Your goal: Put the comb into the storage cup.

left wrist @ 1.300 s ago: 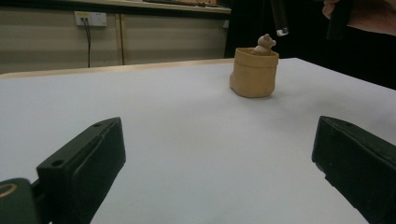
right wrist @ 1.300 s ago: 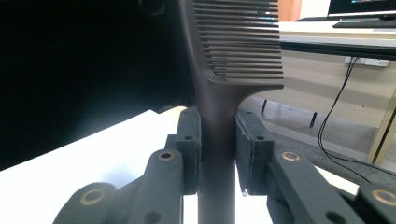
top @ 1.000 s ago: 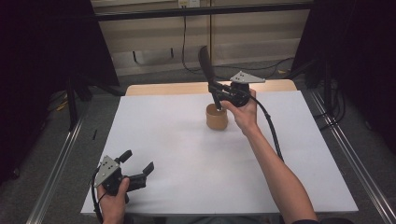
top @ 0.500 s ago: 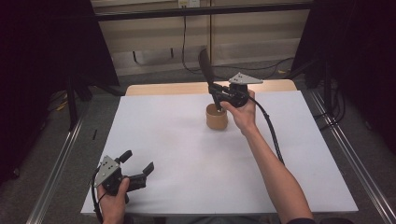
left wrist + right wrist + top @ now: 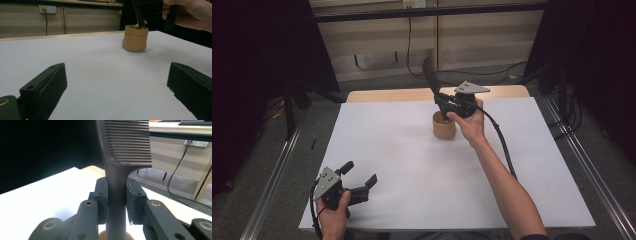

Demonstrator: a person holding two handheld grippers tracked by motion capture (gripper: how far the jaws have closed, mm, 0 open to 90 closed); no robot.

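comb point(image 5: 125, 152) top cut by frame edge; handle end hidden inside cup point(image 5: 444, 127)

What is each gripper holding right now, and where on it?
The right gripper is shut on the black comb by its handle, just below the teeth, above the tan cup. The left gripper is open and holds nothing.

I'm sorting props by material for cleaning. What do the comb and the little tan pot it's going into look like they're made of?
The comb looks like moulded plastic, dark brown-black with a matte, slightly satin finish; its teeth are even and one piece with the handle. The tan pot has a soft, uneven rim and slumped, dull walls, so it seems to be kraft paper or a leather-like fabric rather than ceramic, though I can't tell for sure.
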